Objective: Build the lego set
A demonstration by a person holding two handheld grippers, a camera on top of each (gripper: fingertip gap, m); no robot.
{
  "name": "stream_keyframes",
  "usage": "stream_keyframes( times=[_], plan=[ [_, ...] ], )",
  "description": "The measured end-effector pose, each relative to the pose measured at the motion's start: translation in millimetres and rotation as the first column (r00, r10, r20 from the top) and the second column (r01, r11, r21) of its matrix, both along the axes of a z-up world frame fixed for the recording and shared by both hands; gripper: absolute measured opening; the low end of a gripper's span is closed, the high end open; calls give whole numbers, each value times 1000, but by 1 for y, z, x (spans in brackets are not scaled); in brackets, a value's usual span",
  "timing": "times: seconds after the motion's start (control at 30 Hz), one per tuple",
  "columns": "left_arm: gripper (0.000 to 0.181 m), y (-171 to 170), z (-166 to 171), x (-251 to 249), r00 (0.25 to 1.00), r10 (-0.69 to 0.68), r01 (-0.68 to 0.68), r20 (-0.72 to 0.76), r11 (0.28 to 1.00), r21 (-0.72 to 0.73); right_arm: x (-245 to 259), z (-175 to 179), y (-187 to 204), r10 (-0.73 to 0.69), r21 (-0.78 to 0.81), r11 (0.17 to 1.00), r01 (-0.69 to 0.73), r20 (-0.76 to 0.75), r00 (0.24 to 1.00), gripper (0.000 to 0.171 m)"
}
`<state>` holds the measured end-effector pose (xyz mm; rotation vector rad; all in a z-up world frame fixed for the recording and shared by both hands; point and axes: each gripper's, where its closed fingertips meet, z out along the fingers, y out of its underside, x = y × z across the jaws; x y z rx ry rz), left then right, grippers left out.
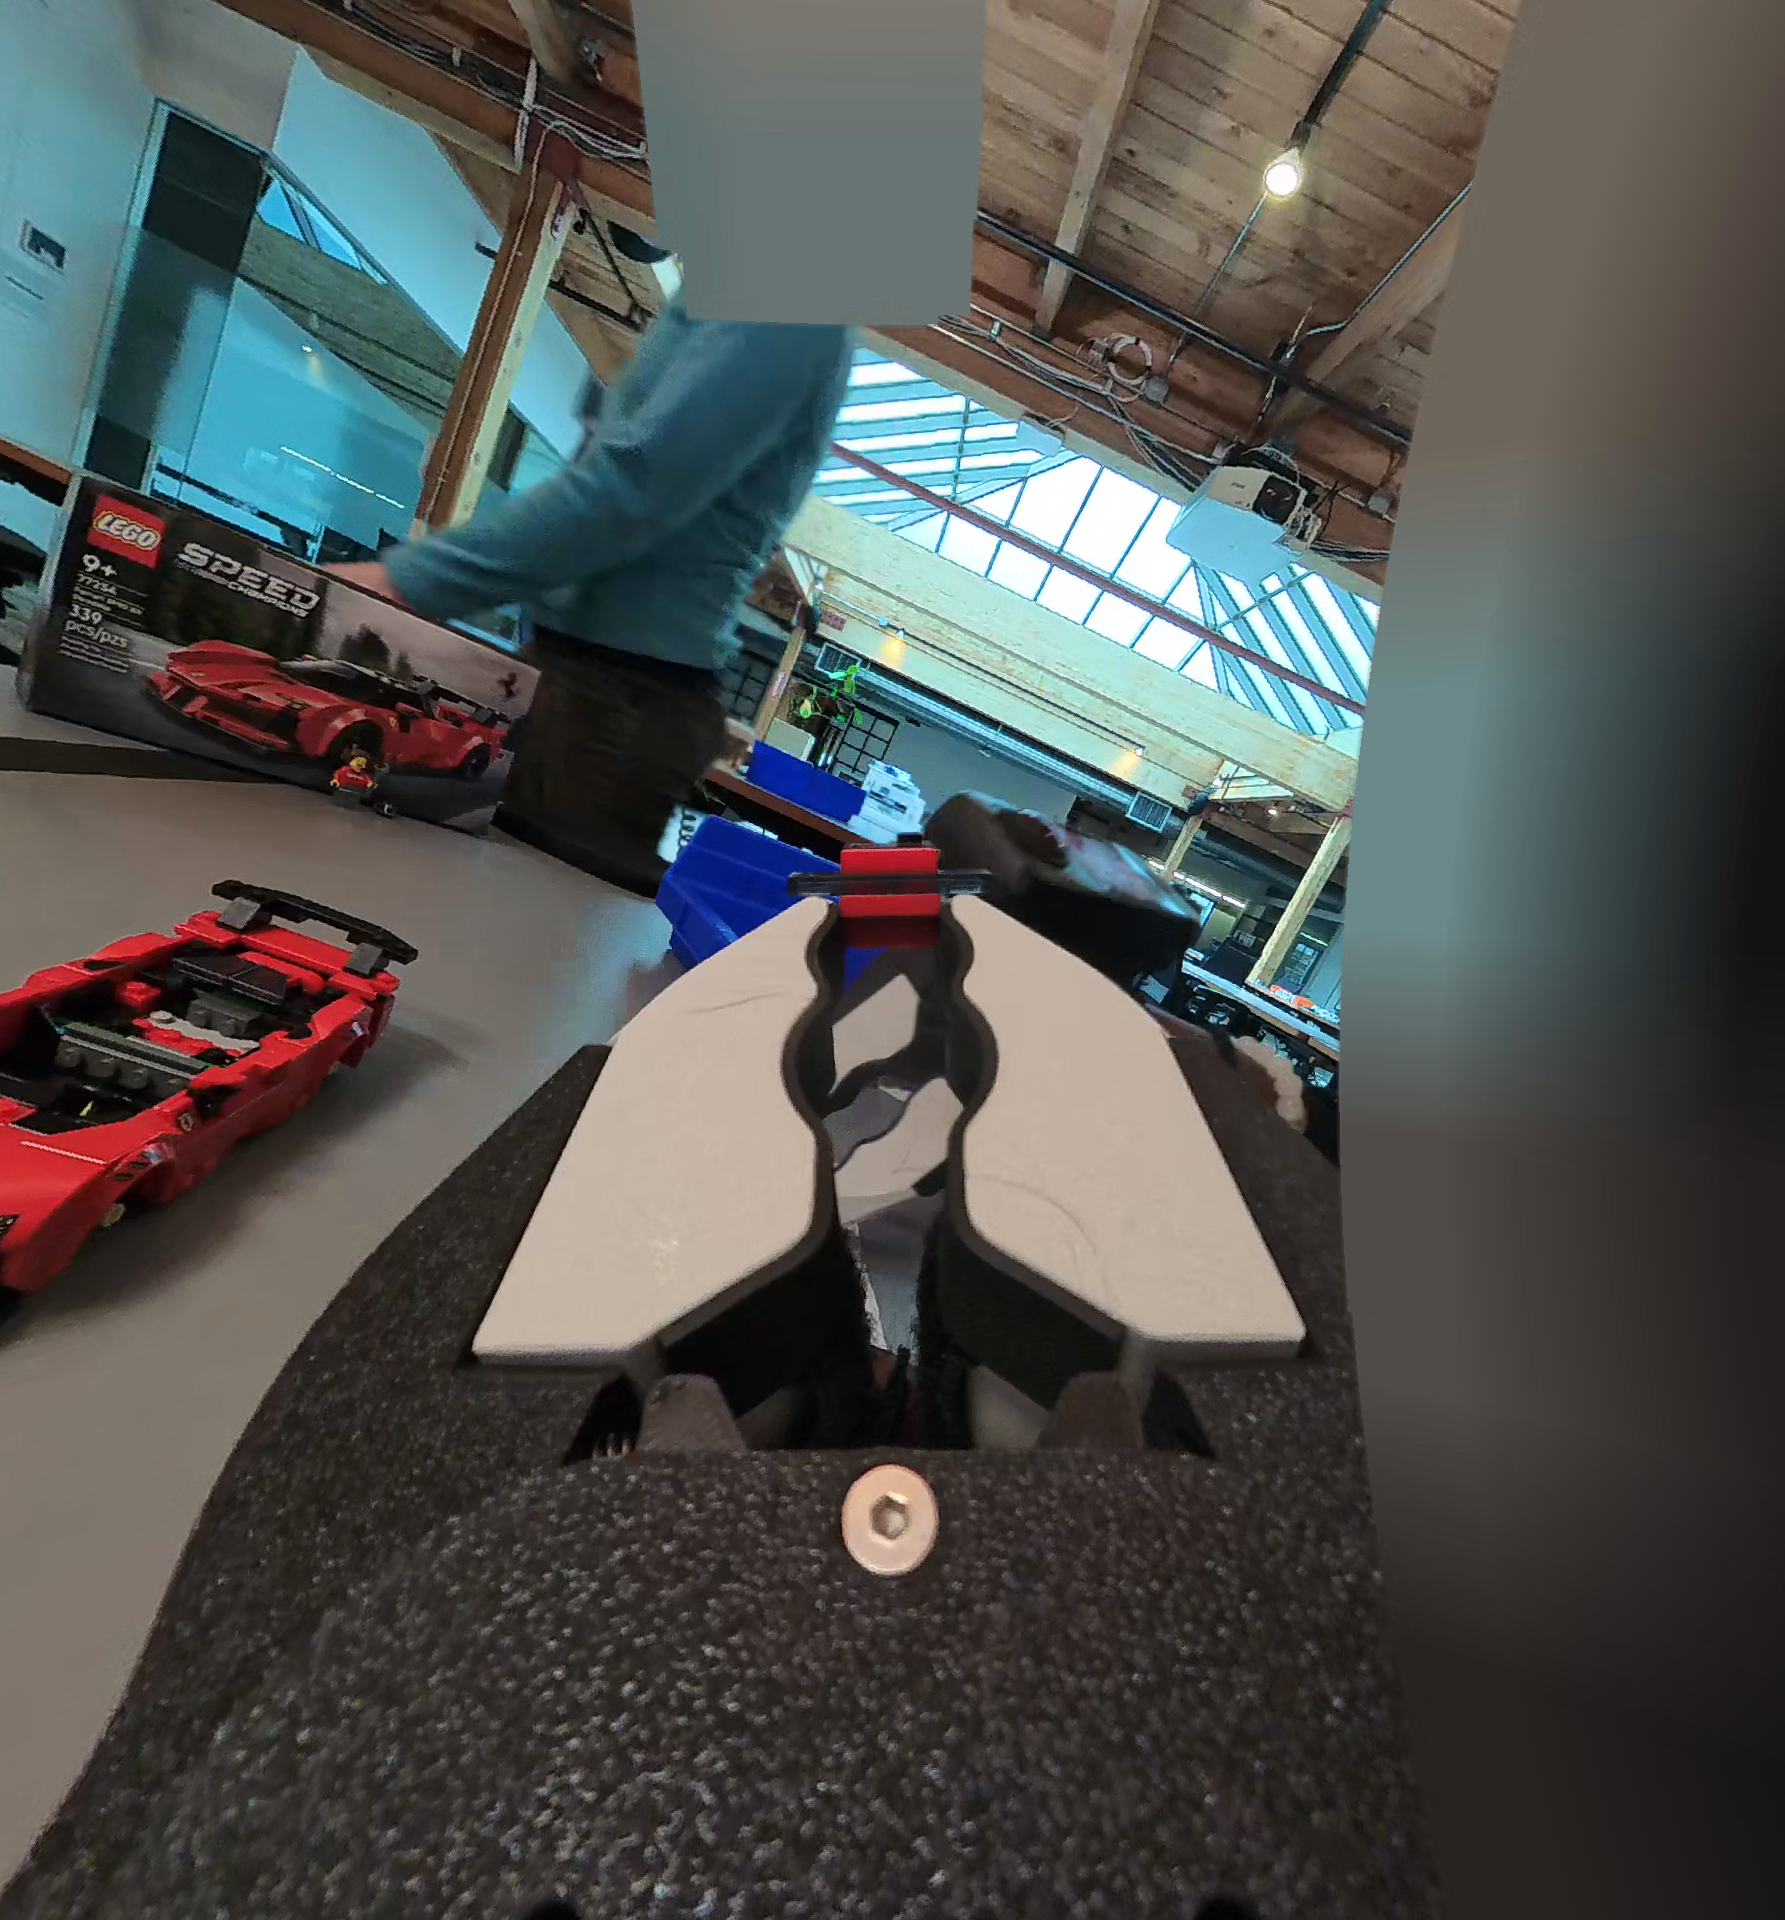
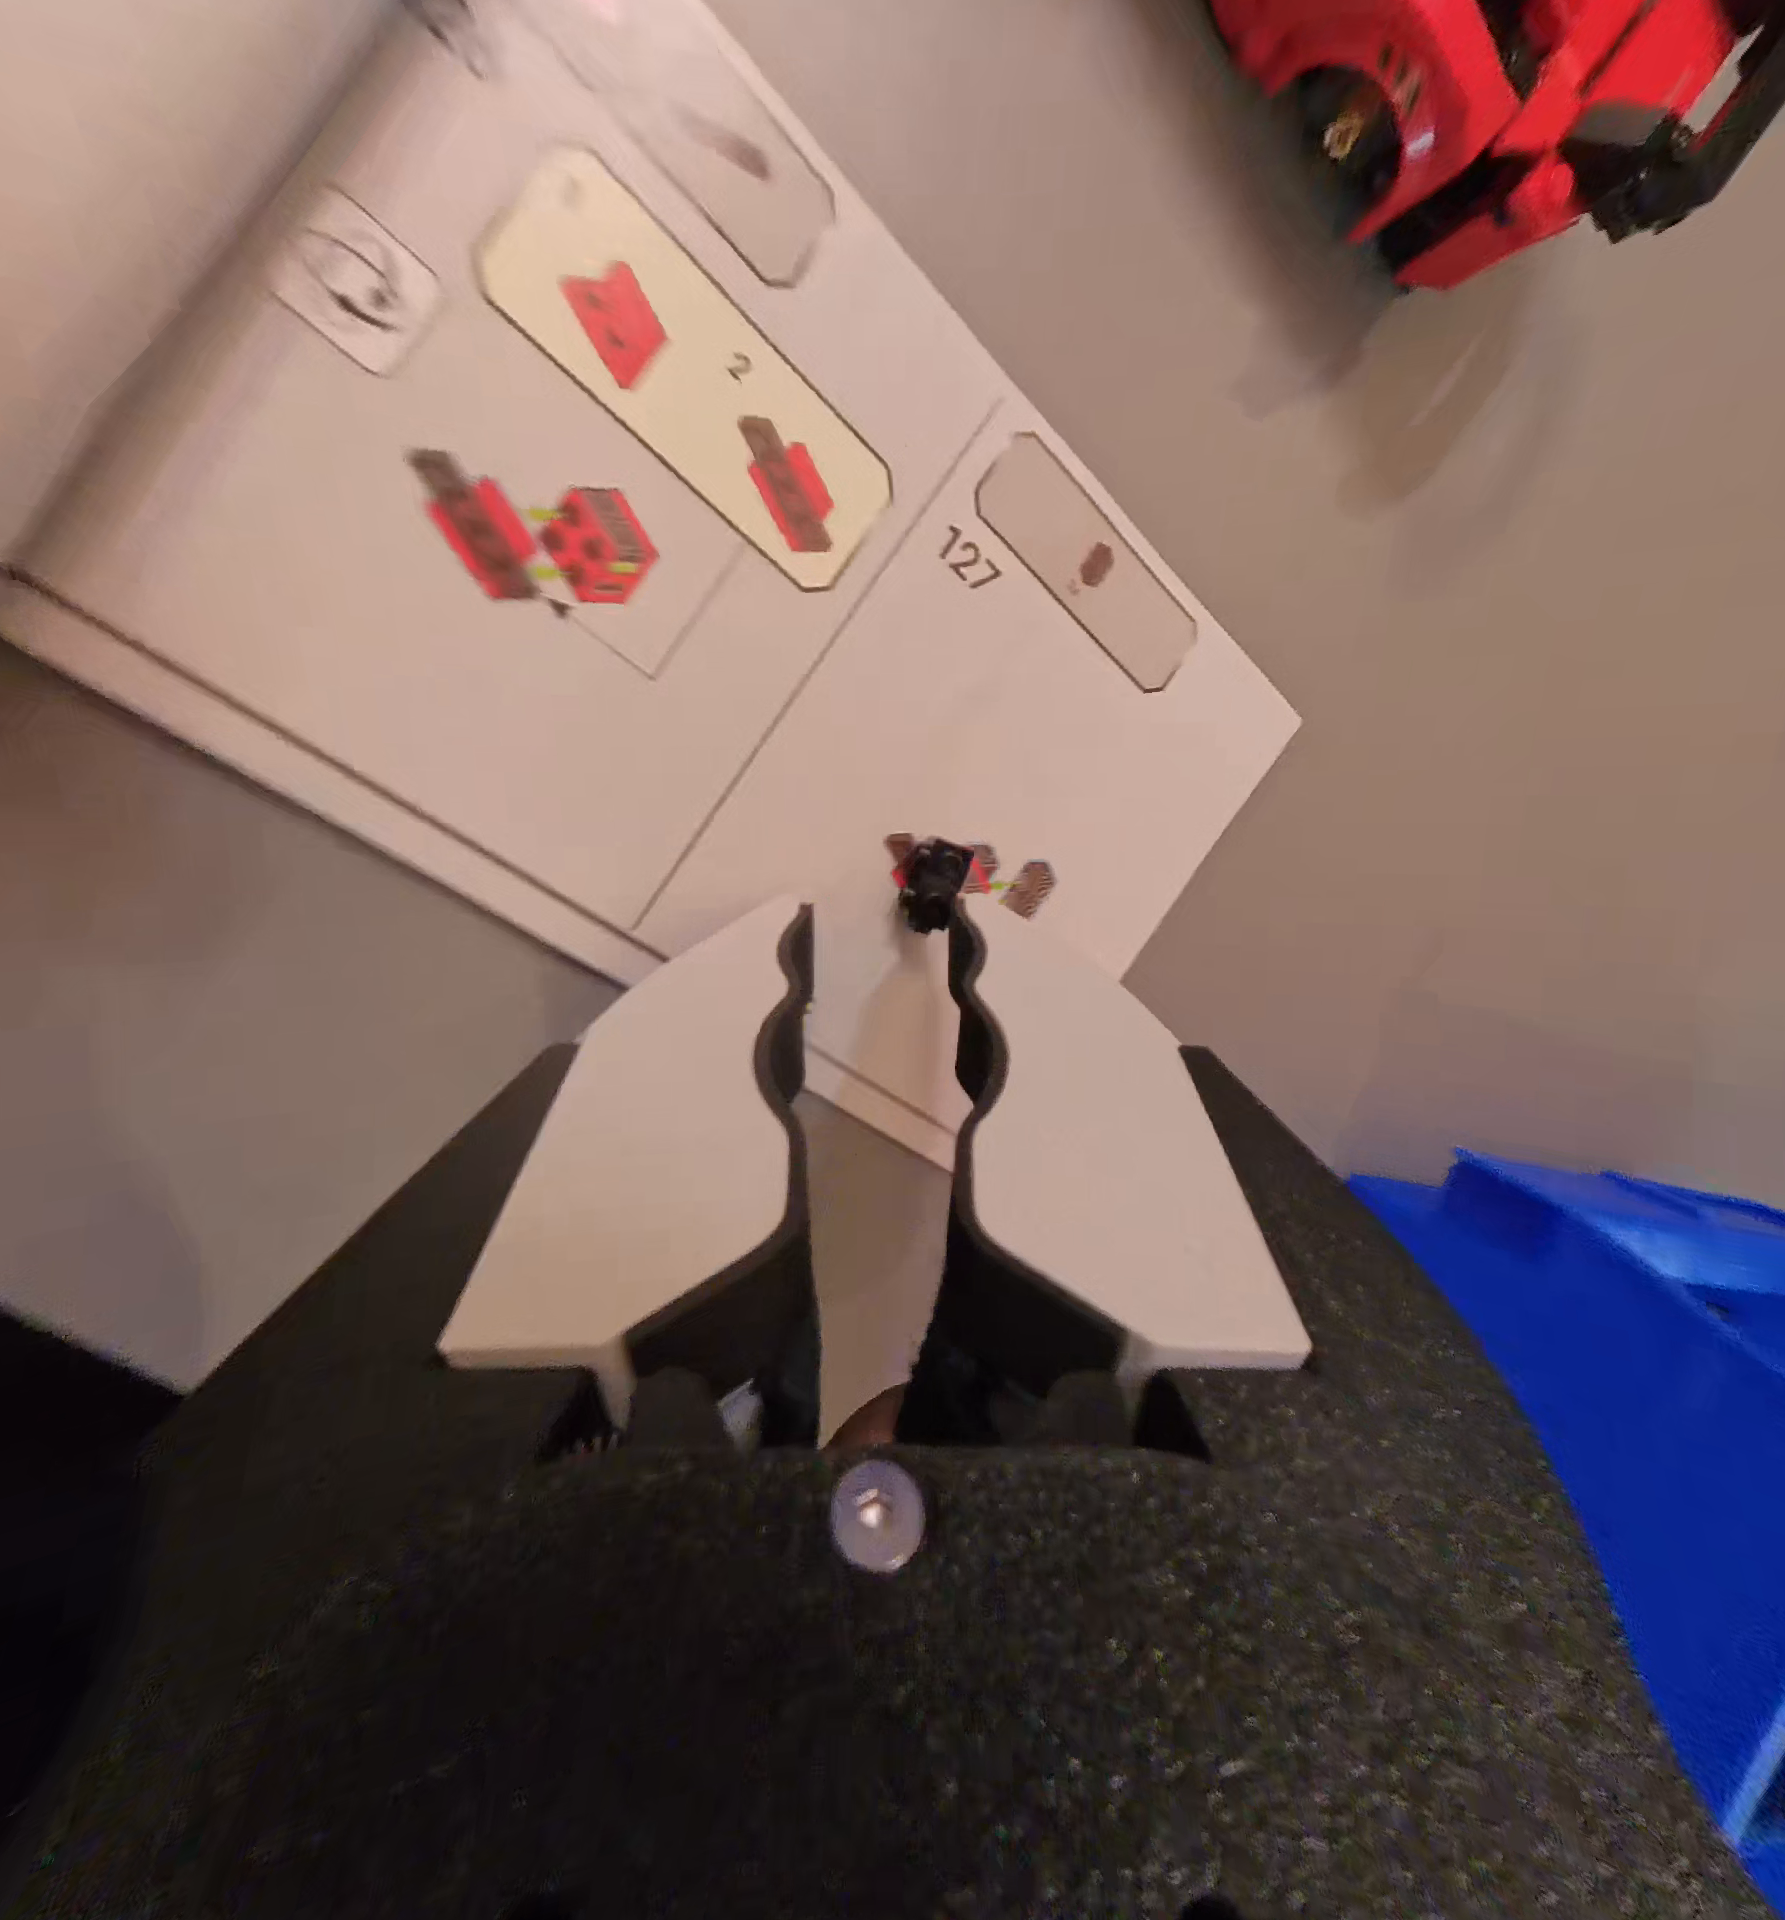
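The left tool is lifted off the grey desk and pinches a small red lego sub-assembly with a thin black plate through it between its two fingertips, jaws drawn narrow around the piece. At about 9 o'clock from that tool, the partly built red and black lego car with an open top and a black rear wing sits on the desk. Farther back at 10 o'clock stands the dark cardboard lego box with a red car pictured on it, and a tiny minifigure in a red top stands just in front of it. Behind the box a person in a teal sweater is at the desk's far side. A blue plastic bin lies just beyond the left tool's tips.

The right tool points down at the open white instruction booklet lying on the desk. Its jaws stand moderately apart, and a tiny black lego piece sits against the tip of the finger on the right side of the view; I cannot tell whether it is gripped. The red car shows at 1 o'clock, the blue bin at 4 o'clock.
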<state>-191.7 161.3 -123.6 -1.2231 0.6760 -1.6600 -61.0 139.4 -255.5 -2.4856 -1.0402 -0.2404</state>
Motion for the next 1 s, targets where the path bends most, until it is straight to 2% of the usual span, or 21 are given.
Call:
stream_keyframes(
  times=[0.07, 0.13, 0.23, 0.3, 0.53, 0.83, 1.0],
  plan=[
    [16, -1, 0, 0, 1000, -4, 4, 3, 1000, -3, -3, 8, -6, -10, -18, 1000, 7, -160, 987, 26],
    [16, -2, 0, 1, 1000, -15, 15, 13, 1000, -10, 2, 16, -6, -52, -33, 999, 43, -349, 936, 18],
    [16, -1, 1, 0, 1000, -22, 23, 23, 999, -26, 25, 19, 10, -174, -58, 984, 171, -558, 812, 7],
    [16, -1, 0, 0, 1000, -25, 25, 18, 999, -26, 19, 18, 12, -195, -114, 980, 161, -686, 701, 9],
    [16, -3, -5, 2, 999, -39, 39, -5, 998, -40, 8, 4, 12, -231, -205, 972, 115, -749, 620, 11],
    [17, -10, -6, 3, 998, -59, 58, -19, 997, -46, 2, -4, 14, -244, -277, 959, 56, -714, 657, 17],
    [17, -10, -6, 4, 998, -63, 62, -21, 997, -51, 0, -6, 10, -197, -270, 963, 18, -654, 731, 12]
  ],
)
